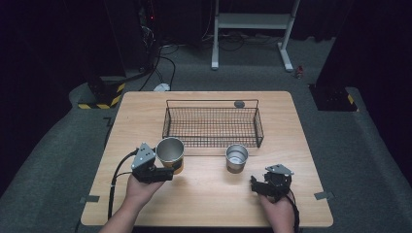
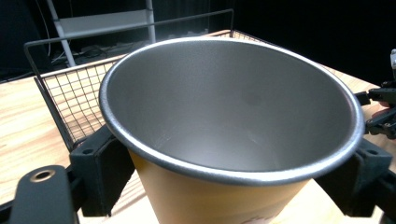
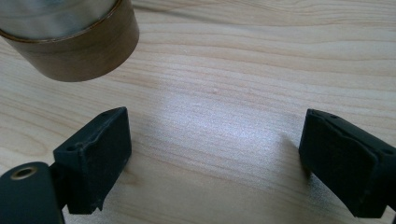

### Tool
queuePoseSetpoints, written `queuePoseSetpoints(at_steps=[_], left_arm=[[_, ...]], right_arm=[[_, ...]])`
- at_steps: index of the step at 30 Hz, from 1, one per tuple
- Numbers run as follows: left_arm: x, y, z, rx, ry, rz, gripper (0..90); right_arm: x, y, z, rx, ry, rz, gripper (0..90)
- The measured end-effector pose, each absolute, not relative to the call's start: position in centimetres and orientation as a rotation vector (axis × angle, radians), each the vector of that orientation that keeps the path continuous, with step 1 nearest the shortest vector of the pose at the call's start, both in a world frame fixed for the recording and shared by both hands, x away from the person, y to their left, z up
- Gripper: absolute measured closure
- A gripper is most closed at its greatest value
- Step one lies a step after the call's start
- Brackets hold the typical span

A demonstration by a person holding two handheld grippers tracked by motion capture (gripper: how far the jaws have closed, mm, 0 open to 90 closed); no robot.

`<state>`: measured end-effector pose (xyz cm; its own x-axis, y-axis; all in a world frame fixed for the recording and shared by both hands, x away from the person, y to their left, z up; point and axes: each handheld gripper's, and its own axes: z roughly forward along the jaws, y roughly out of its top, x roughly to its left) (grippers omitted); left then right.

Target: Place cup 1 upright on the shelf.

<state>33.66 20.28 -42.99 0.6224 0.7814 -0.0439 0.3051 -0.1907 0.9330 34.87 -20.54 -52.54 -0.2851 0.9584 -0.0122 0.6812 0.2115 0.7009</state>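
A large metal cup with an orange-yellow sleeve (image 1: 170,154) is gripped by my left gripper (image 1: 167,167) at the table's front left, lifted and tilted slightly. In the left gripper view the cup (image 2: 224,140) sits between the two black pads (image 2: 100,168), which press on its sides just below the rim. A smaller metal cup with a brown base (image 1: 236,158) stands upright on the table in front of the wire basket (image 1: 212,127). My right gripper (image 1: 262,187) rests near the front right with jaws wide apart and nothing between them; the small cup's base (image 3: 70,42) is at its upper left.
The black wire basket stands at the table's middle back, with a small dark round object (image 1: 238,103) behind it. The wooden table (image 1: 209,194) has bare surface in front. Beyond it are a white stand (image 1: 252,29) and cables on the floor.
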Motion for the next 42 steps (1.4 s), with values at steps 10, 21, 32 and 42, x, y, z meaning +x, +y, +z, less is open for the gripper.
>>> queuePoseSetpoints(at_steps=[10,21,32,42], left_arm=[[34.6,20.1,-42.1,1.738,0.896,0.533,14.8],[35.6,19.6,-41.5,1.722,0.911,0.52,14.8],[36.5,19.4,-40.9,1.711,0.916,0.518,14.8],[37.6,18.9,-40.2,1.711,0.924,0.52,14.9]], right_arm=[[34.9,-20.6,-52.5,1.514,2.045,0.825,9.2],[34.9,-20.5,-52.5,1.517,2.044,0.825,9.2],[34.9,-20.5,-52.5,1.517,2.044,0.825,9.2],[34.9,-20.5,-52.5,1.516,2.044,0.825,9.2]])
